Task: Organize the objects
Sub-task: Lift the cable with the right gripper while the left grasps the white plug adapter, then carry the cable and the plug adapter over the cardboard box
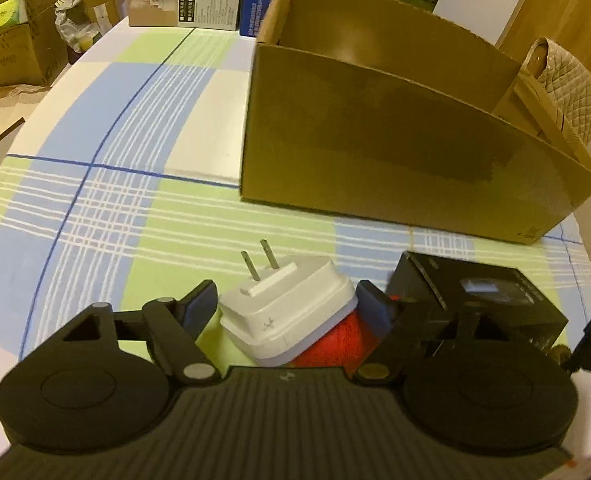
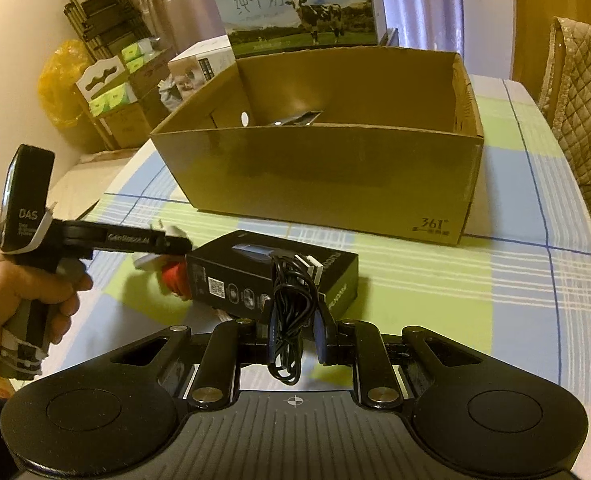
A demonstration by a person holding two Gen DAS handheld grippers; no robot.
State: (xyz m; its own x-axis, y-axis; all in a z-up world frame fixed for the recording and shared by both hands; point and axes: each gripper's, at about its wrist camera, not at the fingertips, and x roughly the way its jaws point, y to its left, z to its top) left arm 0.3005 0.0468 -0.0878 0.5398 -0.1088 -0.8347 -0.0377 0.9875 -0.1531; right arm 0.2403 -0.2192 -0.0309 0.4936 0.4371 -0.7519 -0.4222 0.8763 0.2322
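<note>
A coiled black cable (image 2: 291, 312) is pinched by the right gripper (image 2: 295, 340); a white plug adapter (image 1: 287, 308) is straddled by the spread left gripper (image 1: 287, 300) before a brown cardboard box (image 1: 395, 152).

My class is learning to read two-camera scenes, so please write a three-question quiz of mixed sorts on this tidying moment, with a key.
1. True or false: the left tongs are closed around the white plug adapter.
2. Multiple choice: what do the right tongs grip? A) a coiled black cable B) a red ball C) a spoon
3. Fill in: the black carton lies on the checked tablecloth, in front of the open ______ box.

Key:
1. False. The tongs straddle the adapter with a gap at the left pad.
2. A
3. cardboard
</note>
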